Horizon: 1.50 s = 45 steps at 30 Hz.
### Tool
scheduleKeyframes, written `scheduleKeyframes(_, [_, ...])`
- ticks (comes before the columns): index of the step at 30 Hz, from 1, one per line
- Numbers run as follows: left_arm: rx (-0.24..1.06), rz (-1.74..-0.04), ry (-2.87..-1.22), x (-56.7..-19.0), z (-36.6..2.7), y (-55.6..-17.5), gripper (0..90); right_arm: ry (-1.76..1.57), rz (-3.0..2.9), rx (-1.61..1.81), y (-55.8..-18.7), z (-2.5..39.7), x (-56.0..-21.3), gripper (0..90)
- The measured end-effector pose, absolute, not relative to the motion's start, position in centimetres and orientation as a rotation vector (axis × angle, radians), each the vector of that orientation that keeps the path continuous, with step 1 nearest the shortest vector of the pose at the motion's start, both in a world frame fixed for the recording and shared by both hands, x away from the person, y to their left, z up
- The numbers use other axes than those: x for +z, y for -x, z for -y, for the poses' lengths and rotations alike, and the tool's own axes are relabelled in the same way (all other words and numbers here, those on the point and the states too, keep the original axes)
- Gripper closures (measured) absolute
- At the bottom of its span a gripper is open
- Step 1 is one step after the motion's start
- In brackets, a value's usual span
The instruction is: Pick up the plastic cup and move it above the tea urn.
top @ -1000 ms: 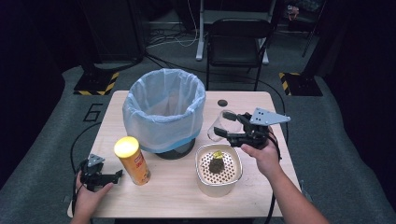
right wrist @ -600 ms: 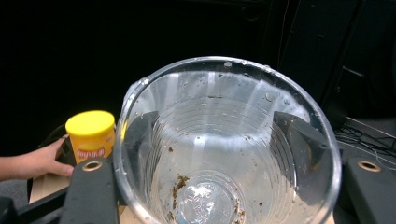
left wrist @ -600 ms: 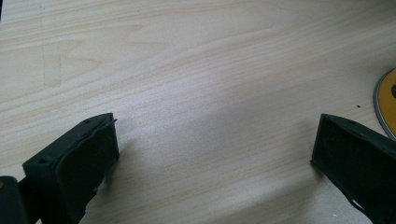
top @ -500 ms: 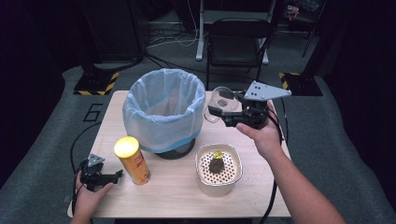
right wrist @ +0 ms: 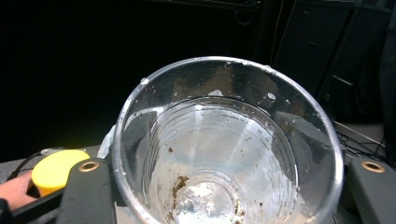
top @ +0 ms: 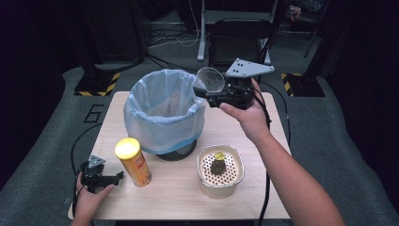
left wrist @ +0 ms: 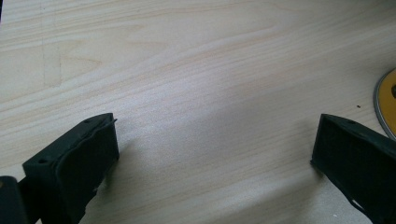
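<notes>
My right gripper [top: 210, 90] is shut on a clear plastic cup [top: 210, 80] and holds it in the air at the right rim of the bin [top: 164, 110], which is lined with a pale blue bag. In the right gripper view the cup [right wrist: 224, 149] sits between the two black jaws, mouth toward the camera, with brown specks and droplets inside. My left gripper [top: 106, 179] rests at the table's front left, open. In the left gripper view its jaws stand wide apart over bare wood, nothing between them [left wrist: 215, 154].
A tall can with a yellow lid [top: 133, 161] stands just right of the left gripper. A white strainer bowl [top: 220, 169] holding a dark lump and a yellow scrap sits in front of the bin. A black chair [top: 240, 37] stands behind the wooden table [top: 179, 195].
My right gripper has lifted the clear cup from beside the strainer bowl, up and back toward the bin's right rim. The left gripper has stayed put.
</notes>
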<state>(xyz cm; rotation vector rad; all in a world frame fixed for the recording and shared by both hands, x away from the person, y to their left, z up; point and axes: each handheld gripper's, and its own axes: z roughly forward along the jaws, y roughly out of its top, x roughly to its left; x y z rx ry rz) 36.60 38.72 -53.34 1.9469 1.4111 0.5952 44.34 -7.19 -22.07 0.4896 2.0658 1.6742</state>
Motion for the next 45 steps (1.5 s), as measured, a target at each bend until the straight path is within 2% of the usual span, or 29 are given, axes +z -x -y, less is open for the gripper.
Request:
scheduleKeyframes(8, [0.585, -1.422, -1.938, -53.3, -38.6, -36.6, 0.2, -0.492, -2.085, 1.667, -45.7, 4.4, -21.9, 31.2])
scheduleKeyframes(29, [0.598, -1.411, -1.952, -53.3, -38.7, -36.6, 0.2, -0.590, -2.173, 1.554, -49.5, -1.0, -25.2, 28.2])
scheduleKeyframes(31, [0.597, -1.410, -1.953, -53.3, -38.7, -36.6, 0.2, -0.600, -2.192, 1.555, -49.9, -1.8, -25.6, 25.9])
scheduleKeyframes(33, [0.597, -1.410, -1.951, -53.3, -38.7, -36.6, 0.2, -0.600, -2.229, 1.586, -50.2, -2.6, -26.1, 11.5])
scheduleKeyframes(34, [0.598, -1.409, -1.949, -53.3, -38.7, -36.6, 0.2, -0.611, -2.241, 1.582, -50.3, -2.9, -26.3, 9.3])
scheduleKeyframes(38, [0.597, -1.408, -1.949, -53.3, -38.8, -36.7, 0.2, -0.613, -2.273, 1.536, -50.1, -3.4, -26.6, 5.5])
scheduleKeyframes(45, [0.596, -1.408, -1.950, -53.3, -38.8, -36.7, 0.2, -0.591, -2.259, 1.550, -49.6, -2.7, -26.4, 8.8])
